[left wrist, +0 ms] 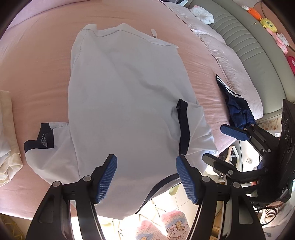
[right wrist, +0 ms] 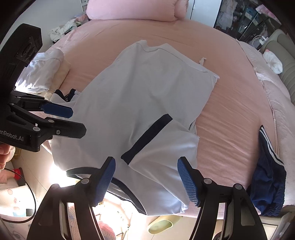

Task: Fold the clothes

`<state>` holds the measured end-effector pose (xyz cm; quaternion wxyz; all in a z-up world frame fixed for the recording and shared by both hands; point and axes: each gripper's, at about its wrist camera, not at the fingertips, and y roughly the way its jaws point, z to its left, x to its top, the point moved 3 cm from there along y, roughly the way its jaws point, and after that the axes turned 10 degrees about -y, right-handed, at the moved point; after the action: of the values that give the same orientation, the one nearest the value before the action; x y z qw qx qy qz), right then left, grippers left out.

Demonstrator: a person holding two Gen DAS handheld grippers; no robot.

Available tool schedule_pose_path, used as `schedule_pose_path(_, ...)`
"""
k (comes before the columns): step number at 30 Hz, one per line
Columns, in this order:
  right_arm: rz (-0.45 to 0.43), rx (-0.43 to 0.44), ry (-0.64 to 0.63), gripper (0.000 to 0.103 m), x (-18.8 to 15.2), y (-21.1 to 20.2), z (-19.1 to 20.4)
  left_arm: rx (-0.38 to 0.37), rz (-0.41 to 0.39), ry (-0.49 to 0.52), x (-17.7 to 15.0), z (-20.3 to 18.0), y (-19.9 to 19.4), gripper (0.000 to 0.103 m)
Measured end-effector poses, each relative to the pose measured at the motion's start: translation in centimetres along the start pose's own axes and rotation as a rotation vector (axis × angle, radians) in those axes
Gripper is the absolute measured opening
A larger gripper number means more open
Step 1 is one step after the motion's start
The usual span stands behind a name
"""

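Note:
A white T-shirt (left wrist: 125, 92) with navy sleeve bands lies spread on the pink bed, its collar end hanging over the near edge; it also shows in the right wrist view (right wrist: 147, 96). One navy-banded sleeve (right wrist: 147, 136) is folded inward onto the body. My left gripper (left wrist: 146, 177) is open and empty, just above the shirt's near end. My right gripper (right wrist: 146, 181) is open and empty over the folded sleeve; it also shows in the left wrist view (left wrist: 219, 144) at the right.
Navy shorts with white stripes (right wrist: 267, 181) lie at the bed's right edge. A cream cloth (left wrist: 7, 140) and white clothes (right wrist: 40, 72) lie to the left. A pink pillow (right wrist: 132, 9) is at the far end. The floor lies below the near edge.

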<state>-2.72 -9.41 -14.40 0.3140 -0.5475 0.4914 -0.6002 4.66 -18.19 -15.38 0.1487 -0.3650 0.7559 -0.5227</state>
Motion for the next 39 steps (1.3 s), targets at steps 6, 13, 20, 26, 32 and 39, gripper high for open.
schedule_pose_path(6,0.021,0.063,-0.04,0.07,3.1,3.2,0.5,0.062,-0.034,-0.069,0.0,3.8,-1.4,0.065)
schedule_pose_path(13,0.038,0.119,-0.05,0.07,4.4,4.8,2.3,0.082,-0.03,-0.182,-0.6,8.4,-1.6,0.065)
schedule_pose_path(20,0.035,0.155,-0.08,0.07,4.1,4.4,5.0,0.067,-0.003,-0.246,-1.4,10.0,-1.1,0.065)
schedule_pose_path(26,0.052,0.211,-0.096,0.07,4.2,4.7,6.9,0.136,-0.017,-0.248,-1.6,11.5,-0.8,0.065)
schedule_pose_path(32,0.035,0.229,-0.073,0.07,4.5,4.3,6.6,0.104,-0.064,-0.263,-1.6,13.2,0.2,0.065)
schedule_pose_path(39,0.062,0.329,0.064,0.07,4.8,5.4,5.2,-0.055,-0.181,-0.275,-1.3,12.9,0.2,0.058)
